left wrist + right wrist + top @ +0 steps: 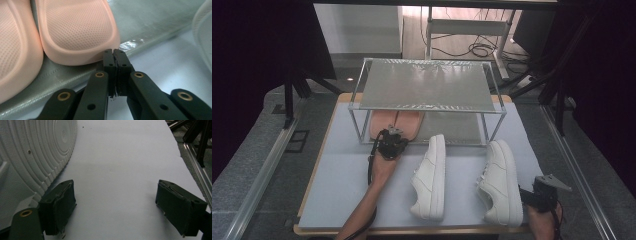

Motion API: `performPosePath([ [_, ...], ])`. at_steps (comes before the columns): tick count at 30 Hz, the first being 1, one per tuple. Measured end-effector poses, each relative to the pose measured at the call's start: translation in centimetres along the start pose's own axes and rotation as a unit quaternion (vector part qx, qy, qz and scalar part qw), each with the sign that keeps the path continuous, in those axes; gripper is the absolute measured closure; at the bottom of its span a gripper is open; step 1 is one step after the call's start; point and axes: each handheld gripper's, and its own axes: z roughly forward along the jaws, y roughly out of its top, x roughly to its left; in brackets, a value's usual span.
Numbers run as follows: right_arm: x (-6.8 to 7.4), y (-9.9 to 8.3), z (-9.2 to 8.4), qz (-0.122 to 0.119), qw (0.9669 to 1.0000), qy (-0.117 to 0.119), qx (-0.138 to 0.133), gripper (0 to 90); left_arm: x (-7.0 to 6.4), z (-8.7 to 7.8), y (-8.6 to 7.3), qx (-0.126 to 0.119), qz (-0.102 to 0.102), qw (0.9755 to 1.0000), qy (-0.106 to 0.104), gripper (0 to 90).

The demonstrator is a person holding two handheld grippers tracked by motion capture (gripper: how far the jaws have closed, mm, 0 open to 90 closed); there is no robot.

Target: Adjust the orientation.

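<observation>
The pink slippers [395, 123] lie side by side on the lower shelf of the shoe rack [428, 107], at its left part, with the heels toward the person. In the left gripper view the right slipper [77, 32] shows a thick, rounded rim and a flat inner sole covered with many small dots; the material looks like soft, matte foam or rubber. The left slipper [15, 50] has the same dotted surface and touches its partner along the side.

The left gripper [114, 53] has its jaws pressed together with nothing between them, and the tips are just at the heel rim of the right slipper; I cannot tell if they touch it. The lower shelf [155, 22] is a grey, a little shiny sheet with a pale reflection.

The rack has a thin metal frame and a grey upper shelf with a glossy surface. It stands at the far part of the table [342, 185], which is covered with a smooth pale sheet.

Two white sneakers [464, 175] stand on the table in front of the rack, well apart from each other. The right gripper [115, 205] rests low over the table with its jaws wide apart and empty, just beside the right sneaker [30, 157], whose white sole shows curved ridges.
</observation>
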Motion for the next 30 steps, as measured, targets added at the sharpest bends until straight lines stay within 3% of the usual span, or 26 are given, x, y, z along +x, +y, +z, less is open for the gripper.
performPosePath([
  [8, 0.0, 0.0, 0.0, 0.0, 1.0, -0.001, 0.0, 15.8, 0.4, -1.9, -0.2, -0.007, 0.004, 0.9999, -0.008, 79.4],
  [24, 0.0, 0.0, 0.0, 0.0, 1.0, -0.001, 0.0, 15.8, 0.7, -5.3, -1.7, -0.01, 0.015, 0.9998, 0.005, 54.0],
  [30, 0.0, 0.0, 0.0, 0.0, 1.0, 0.0, 0.0, 15.8, 0.9, -6.8, -2.4, -0.023, 0.015, 0.9996, 0.01, 44.0],
])
